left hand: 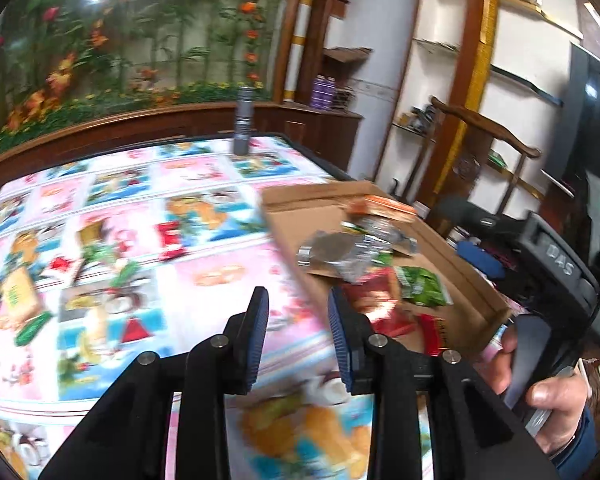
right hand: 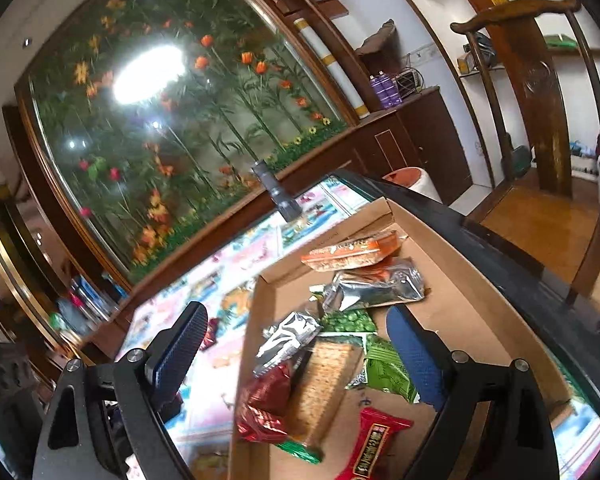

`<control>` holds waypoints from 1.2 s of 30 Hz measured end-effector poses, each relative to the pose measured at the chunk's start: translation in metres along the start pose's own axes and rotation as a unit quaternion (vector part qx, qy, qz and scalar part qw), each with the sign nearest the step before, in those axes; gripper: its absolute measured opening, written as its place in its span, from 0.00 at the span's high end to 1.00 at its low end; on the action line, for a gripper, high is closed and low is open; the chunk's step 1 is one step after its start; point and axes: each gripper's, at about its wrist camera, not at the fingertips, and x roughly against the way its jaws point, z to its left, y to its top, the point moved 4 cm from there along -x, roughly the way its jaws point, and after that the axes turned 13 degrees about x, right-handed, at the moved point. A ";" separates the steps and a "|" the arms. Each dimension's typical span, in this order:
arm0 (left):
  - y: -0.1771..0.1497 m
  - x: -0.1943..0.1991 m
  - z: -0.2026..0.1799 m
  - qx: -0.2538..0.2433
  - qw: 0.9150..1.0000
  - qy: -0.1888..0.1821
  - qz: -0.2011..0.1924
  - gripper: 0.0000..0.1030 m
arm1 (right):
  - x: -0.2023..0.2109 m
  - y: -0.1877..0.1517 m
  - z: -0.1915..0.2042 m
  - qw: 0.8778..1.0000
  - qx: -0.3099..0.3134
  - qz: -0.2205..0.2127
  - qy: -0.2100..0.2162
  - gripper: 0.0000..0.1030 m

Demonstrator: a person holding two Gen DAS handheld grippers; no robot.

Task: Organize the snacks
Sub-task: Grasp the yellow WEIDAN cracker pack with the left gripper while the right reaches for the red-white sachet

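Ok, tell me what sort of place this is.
Most likely a home living or dining room: a table under a cartoon-print cloth, a carved wooden chair, and a big glass-fronted display of artificial flowers set in dark wood cabinetry.

Matt cardboard box [right hand: 456, 300], glossy foil packets [right hand: 374, 284] — crinkled

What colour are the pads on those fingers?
Blue, ribbed pads on black fingers; clearest in the right wrist view.

Two close wrist views (tilted down), sharing snack box [left hand: 472, 280] [right hand: 460, 300]
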 end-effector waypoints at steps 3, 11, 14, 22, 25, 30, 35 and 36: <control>0.008 0.012 0.032 0.019 0.999 0.028 -0.011 0.68 | 0.000 0.001 0.009 1.000 0.016 -0.013 0.010 0.09; 0.018 0.027 0.135 0.099 0.989 0.114 -0.004 0.68 | -0.002 -0.007 0.050 0.996 0.079 -0.005 0.037 0.13; 0.019 0.027 0.167 0.124 0.983 0.133 0.003 0.68 | -0.019 -0.018 0.083 0.987 0.098 0.076 0.101 0.36; 0.024 0.033 0.219 0.190 0.968 0.162 0.008 0.68 | -0.063 -0.038 0.172 0.962 0.189 0.168 0.107 0.39; 0.026 0.037 0.232 0.209 0.962 0.177 0.004 0.67 | -0.099 -0.043 0.196 0.954 0.198 0.214 0.069 0.39; 0.028 0.043 0.248 0.224 0.954 0.200 -0.008 0.67 | -0.161 -0.039 0.199 0.961 0.146 0.233 0.011 0.39; 0.029 0.046 0.268 0.256 0.946 0.200 -0.004 0.67 | -0.185 -0.060 0.191 0.964 0.131 0.233 -0.001 0.39; 0.029 0.046 0.271 0.262 0.944 0.199 -0.002 0.67 | -0.186 -0.064 0.190 0.961 0.134 0.241 0.001 0.39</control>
